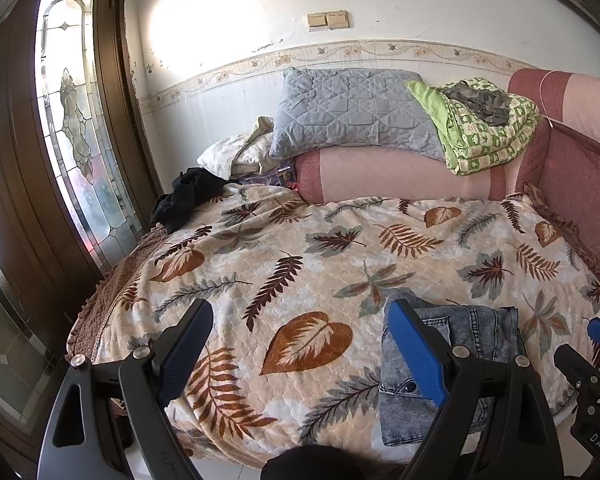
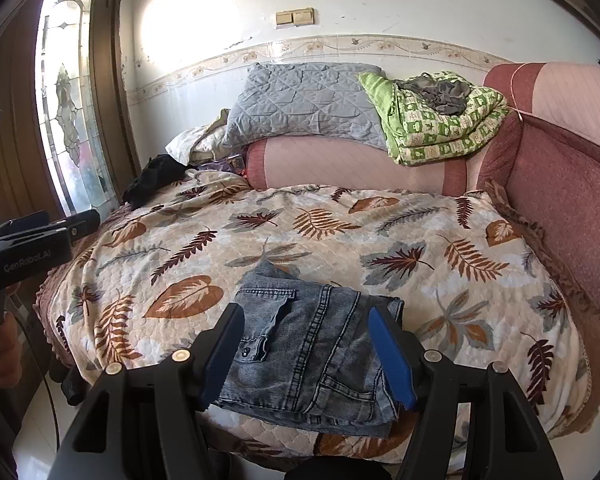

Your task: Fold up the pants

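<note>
Grey-blue denim pants (image 2: 320, 360) lie folded into a compact rectangle near the front edge of a bed covered by a leaf-print blanket (image 2: 440, 240). My right gripper (image 2: 306, 314) hovers just in front of and over the pants, open, its blue pads apart on either side of the fold and not pressing it. My left gripper (image 1: 300, 308) stands wide open over bare blanket, to the left of the pants (image 1: 476, 328), with nothing between its fingers. In the right wrist view the left gripper (image 2: 80, 220) shows at the far left, held by a hand (image 2: 4, 344).
A grey quilted pillow (image 1: 352, 108) and a folded green blanket (image 1: 484, 132) rest on a pink bolster (image 1: 400, 176) at the back. A black garment (image 1: 184, 196) lies at the bed's far left corner. A glass-panelled door (image 1: 72, 120) stands left; a red sofa back (image 2: 560, 200) borders the right.
</note>
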Demonstrator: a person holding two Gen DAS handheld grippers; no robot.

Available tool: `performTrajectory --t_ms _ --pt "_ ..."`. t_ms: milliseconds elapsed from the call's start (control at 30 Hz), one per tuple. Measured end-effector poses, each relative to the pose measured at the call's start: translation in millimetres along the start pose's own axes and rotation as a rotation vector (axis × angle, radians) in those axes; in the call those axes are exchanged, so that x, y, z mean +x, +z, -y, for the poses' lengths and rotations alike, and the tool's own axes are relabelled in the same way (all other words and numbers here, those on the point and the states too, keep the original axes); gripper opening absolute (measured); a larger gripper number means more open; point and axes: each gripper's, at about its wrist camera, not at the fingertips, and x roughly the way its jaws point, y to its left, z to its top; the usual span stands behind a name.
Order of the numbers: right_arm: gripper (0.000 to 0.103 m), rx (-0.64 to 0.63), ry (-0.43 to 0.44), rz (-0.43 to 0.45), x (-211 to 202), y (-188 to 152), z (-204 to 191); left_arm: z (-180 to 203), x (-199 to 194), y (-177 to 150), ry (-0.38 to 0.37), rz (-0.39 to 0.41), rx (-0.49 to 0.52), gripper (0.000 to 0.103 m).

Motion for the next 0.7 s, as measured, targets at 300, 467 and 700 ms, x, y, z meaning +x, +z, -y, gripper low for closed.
performTrajectory --t_ms 300,467,700 --pt "0.068 -0.010 -0.001 0.004 -1.7 1.0 -5.2 0.9 -1.4 0.2 0.003 0.004 0.002 0.090" --pt "0.068 -0.009 -0.002 -0.001 -1.2 0.0 -6.1 -1.1 -2.4 0.4 0.004 0.004 0.001 0.090" --pt "0.068 -0.008 -0.004 -0.006 0.2 -1.5 -6.5 -1.4 -2.5 0.4 0.005 0.002 0.002 0.090"
